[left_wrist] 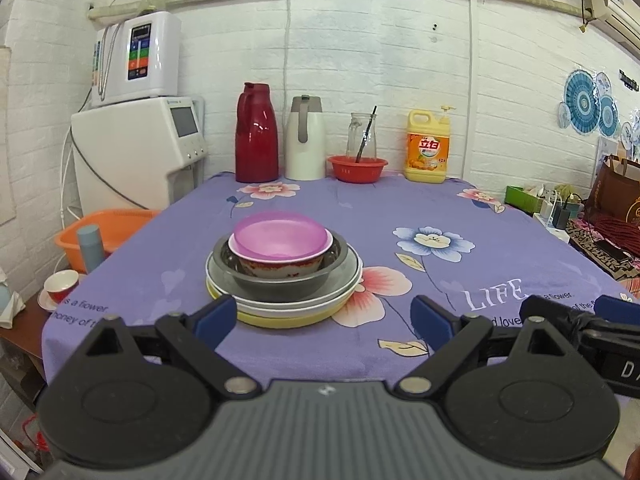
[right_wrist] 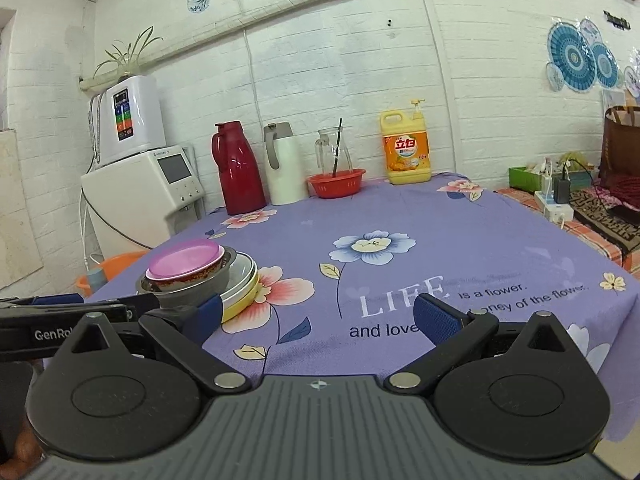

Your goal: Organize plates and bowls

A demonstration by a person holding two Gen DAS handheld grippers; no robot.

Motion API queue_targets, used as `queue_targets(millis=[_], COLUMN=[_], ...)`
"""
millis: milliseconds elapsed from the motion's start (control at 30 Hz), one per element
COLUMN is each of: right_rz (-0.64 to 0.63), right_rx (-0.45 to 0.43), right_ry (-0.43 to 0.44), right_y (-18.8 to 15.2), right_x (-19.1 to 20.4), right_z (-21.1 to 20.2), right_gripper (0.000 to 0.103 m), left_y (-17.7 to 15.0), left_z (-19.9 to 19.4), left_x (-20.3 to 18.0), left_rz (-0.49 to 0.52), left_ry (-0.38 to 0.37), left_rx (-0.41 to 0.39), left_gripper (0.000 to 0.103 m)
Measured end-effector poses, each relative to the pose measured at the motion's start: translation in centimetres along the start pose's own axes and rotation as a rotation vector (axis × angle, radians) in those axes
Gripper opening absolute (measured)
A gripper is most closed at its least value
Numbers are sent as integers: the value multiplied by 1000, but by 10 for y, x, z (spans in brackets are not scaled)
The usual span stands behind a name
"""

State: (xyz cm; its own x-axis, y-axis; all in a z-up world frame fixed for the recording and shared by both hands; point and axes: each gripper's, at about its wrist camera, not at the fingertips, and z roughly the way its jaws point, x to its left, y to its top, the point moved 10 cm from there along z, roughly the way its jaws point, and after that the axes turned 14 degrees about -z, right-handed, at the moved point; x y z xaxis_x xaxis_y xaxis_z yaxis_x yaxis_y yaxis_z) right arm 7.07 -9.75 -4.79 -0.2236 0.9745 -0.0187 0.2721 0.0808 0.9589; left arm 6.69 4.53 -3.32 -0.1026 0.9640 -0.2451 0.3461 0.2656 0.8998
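A stack of dishes stands on the purple flowered tablecloth (left_wrist: 440, 208). From the bottom: a yellow plate (left_wrist: 280, 320), a white plate (left_wrist: 344, 296), a metal plate, a dark metal bowl (left_wrist: 280, 286), a white bowl with red pattern (left_wrist: 280, 266) and a pink bowl (left_wrist: 280, 234) on top. The stack also shows in the right wrist view (right_wrist: 200, 276) at the left. My left gripper (left_wrist: 324, 320) is open and empty, just in front of the stack. My right gripper (right_wrist: 320, 316) is open and empty, to the right of the stack.
At the table's far edge stand a red thermos (left_wrist: 256, 132), a white thermos (left_wrist: 305, 138), a glass jug (left_wrist: 362, 136) in a red basket (left_wrist: 357, 168) and a yellow detergent bottle (left_wrist: 427, 146). White appliances (left_wrist: 136, 152) and an orange basin (left_wrist: 108, 232) are left.
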Motion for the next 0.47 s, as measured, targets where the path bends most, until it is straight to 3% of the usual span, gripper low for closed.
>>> queue_targets(millis=[300, 467], right_rz=[74, 66], right_rx=[48, 50], right_ry=[11, 26], right_y=[-12, -12], right_x=[-9, -6], right_z=[7, 6], right_gripper=[103, 103], left_y=[1, 2], left_z=[0, -3], left_x=[-5, -8], left_rz=[48, 39], left_ry=[23, -32], left_rx=[-19, -20], left_gripper=[92, 92])
